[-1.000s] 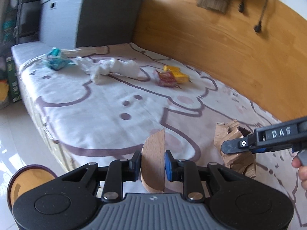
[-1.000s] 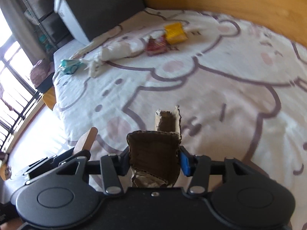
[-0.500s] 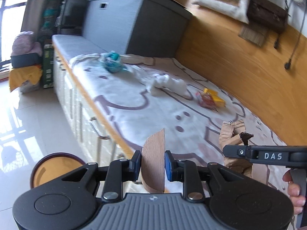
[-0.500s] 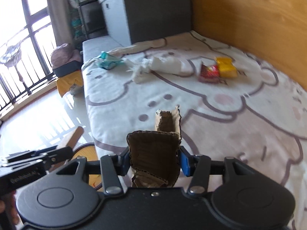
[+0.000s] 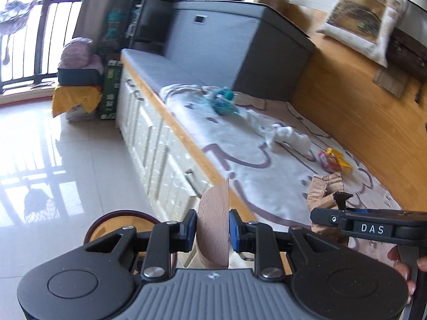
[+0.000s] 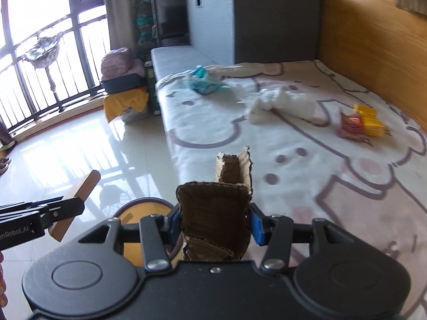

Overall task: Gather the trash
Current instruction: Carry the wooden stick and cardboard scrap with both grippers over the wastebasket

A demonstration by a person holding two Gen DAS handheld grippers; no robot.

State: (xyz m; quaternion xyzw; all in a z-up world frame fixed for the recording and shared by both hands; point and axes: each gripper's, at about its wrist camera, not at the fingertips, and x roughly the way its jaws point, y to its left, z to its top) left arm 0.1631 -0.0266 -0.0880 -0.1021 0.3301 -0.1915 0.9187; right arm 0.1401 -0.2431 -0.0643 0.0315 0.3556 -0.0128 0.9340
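Vs. a sec ago both views have swung off the bed toward the room: glossy tiled floor (image 5: 66, 160) and balcony railing (image 6: 40, 80) now fill the left side, where before the printed bedspread (image 5: 240, 144) took up nearly everything. Grey storage box (image 5: 226, 53) sits higher and further back in frame.

Round bin w/ yellow liner (image 6: 144, 213) is now just below and beside both grippers, on the floor at the bed's edge; earlier only a sliver showed.

Left gripper (image 5: 212, 226) is clamped on a thin curved wood piece (image 5: 214, 229), grip same as before. Right gripper (image 6: 216, 224) is clenched on torn brown cardboard (image 6: 213, 213), also unchanged.

Trash left on the bed: white crumpled tissue (image 6: 280, 104), teal wrapper (image 6: 202, 80), red packet (image 6: 351, 125) touching a yellow packet (image 6: 369, 122).

Left view only: cushion (image 5: 363, 18) on the wooden ledge, fingers of the person's right hand (image 5: 400, 266). Right view only: window glass, shoes at far left (blurred).
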